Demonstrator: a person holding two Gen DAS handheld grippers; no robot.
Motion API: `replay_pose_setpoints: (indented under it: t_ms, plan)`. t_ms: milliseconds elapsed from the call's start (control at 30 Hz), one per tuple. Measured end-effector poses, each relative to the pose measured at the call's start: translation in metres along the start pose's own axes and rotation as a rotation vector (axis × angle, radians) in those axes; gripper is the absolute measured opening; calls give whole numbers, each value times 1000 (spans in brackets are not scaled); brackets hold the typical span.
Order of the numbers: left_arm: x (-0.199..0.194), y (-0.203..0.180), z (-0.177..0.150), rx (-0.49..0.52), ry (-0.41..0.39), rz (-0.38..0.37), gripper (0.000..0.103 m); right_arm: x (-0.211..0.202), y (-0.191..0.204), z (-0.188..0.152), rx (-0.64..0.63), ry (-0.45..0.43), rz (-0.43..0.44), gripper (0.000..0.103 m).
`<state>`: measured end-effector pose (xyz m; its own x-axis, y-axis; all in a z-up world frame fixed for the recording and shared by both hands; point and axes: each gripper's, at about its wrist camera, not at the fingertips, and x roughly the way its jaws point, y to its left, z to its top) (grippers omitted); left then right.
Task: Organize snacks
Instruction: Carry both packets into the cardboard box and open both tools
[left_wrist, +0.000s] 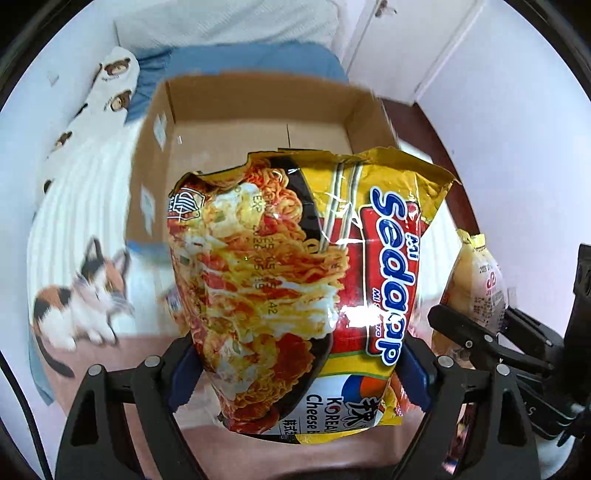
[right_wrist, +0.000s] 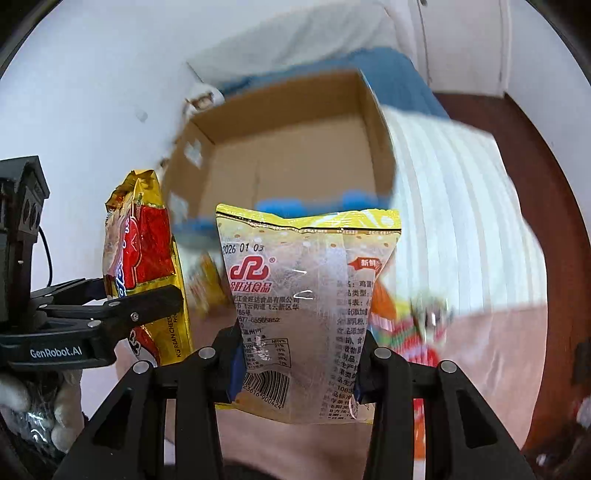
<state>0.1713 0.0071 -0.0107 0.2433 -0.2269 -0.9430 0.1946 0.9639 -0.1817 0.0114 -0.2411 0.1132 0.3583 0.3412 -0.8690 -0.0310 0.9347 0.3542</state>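
My left gripper (left_wrist: 295, 376) is shut on a yellow and red Sedaap noodle packet (left_wrist: 295, 266), held up in the air. The same noodle packet (right_wrist: 147, 266) and left gripper (right_wrist: 122, 306) show at the left of the right wrist view. My right gripper (right_wrist: 299, 369) is shut on a clear and yellow snack bag (right_wrist: 306, 302) with red printing. That snack bag (left_wrist: 476, 288) and right gripper (left_wrist: 480, 332) appear at the right edge of the left wrist view. An open, empty cardboard box (left_wrist: 258, 110) (right_wrist: 288, 122) lies beyond both packets on the bed.
The box rests on a white striped bedcover (right_wrist: 461, 206) with a cat print (left_wrist: 81, 302). More snack packets (right_wrist: 417, 325) lie blurred on the pink cover to the right. A blue pillow (left_wrist: 258, 59) is behind the box. Dark wood floor (right_wrist: 546, 184) runs along the right.
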Motion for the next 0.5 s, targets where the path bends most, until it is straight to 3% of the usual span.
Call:
replay_pose_setpoints:
  t_ms: [233, 367, 500]
  plan:
    - [-2, 45, 87, -66, -42, 50, 88, 10, 6, 76, -53, -75, 32, 45]
    - [35, 58, 135, -91, -12, 81, 88, 36, 4, 120, -74, -64, 7, 45]
    - [100, 56, 175, -106, 61, 105, 88, 83, -1, 153, -84, -17, -21, 45]
